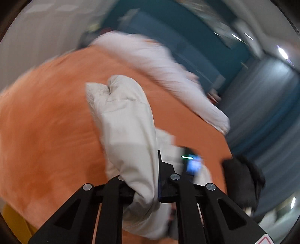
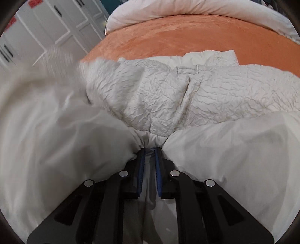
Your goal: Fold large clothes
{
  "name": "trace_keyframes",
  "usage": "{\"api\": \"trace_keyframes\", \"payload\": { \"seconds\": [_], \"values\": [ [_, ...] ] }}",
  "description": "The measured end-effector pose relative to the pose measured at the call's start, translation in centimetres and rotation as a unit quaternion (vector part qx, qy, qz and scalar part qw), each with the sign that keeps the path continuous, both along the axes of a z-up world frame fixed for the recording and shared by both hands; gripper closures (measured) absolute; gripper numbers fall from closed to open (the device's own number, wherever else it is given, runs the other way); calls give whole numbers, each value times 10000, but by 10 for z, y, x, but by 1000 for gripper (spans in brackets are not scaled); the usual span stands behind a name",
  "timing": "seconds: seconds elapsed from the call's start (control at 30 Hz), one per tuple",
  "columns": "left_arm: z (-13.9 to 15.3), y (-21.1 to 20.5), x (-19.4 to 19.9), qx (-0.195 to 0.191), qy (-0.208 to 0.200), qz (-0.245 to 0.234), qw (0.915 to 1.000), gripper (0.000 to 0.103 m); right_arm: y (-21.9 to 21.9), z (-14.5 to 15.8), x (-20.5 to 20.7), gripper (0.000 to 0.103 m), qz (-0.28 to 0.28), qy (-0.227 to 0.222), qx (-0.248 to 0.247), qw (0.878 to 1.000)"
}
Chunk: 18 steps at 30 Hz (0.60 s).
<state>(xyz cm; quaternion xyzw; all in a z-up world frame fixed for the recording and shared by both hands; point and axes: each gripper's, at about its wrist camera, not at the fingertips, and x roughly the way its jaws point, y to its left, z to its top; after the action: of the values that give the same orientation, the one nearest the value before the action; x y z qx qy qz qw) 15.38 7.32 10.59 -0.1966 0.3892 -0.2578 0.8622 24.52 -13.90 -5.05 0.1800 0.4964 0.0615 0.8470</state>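
A large white puffy jacket (image 2: 153, 93) with crinkled quilted fabric lies on an orange bed cover (image 2: 178, 35). My right gripper (image 2: 149, 152) is shut on a bunched edge of the jacket, with smooth white lining spreading to both sides. In the left wrist view my left gripper (image 1: 150, 169) is shut on a fold of the same jacket (image 1: 123, 120), which hangs over the jaws above the orange cover (image 1: 46, 122). The left view is blurred by motion.
A white duvet or pillow (image 2: 187, 9) lies along the far edge of the bed; it also shows in the left wrist view (image 1: 159, 63). White cabinet doors (image 2: 46, 24) stand at the left. The other gripper's body (image 1: 193, 163) and a dark sleeve (image 1: 241, 180) show at right.
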Motion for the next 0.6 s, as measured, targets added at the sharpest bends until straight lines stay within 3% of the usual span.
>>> {"api": "trace_keyframes", "payload": {
  "seconds": [0.1, 0.17, 0.27, 0.33, 0.4, 0.47, 0.6],
  "values": [
    [28, -73, -19, 423, -508, -801, 9946, 96, -35, 10, -19, 93, -320, 43, 743, 9967],
    [36, -101, -31, 612, -704, -1111, 9894, 97, -61, 28, -50, 90, -462, -227, 1180, 9917],
    [37, -141, -45, 822, -745, -1524, 9821, 97, -107, 49, -124, 90, -664, -615, 1479, 9849],
    [33, -168, -57, 1042, -759, -1764, 9758, 97, -123, 35, -164, 90, -686, -504, 2203, 9717],
    [29, -197, -71, 1322, -841, -2021, 9667, 97, -112, 6, -182, 91, -465, -224, 2902, 9556],
    [23, -219, -82, 1482, -826, -2236, 9598, 97, -88, -19, -183, 103, -235, -2, 3047, 9522],
    [-17, -260, -100, 2149, -707, -2781, 9335, 97, -69, -54, -172, 103, -186, 119, 3822, 9238]
  ]
}}
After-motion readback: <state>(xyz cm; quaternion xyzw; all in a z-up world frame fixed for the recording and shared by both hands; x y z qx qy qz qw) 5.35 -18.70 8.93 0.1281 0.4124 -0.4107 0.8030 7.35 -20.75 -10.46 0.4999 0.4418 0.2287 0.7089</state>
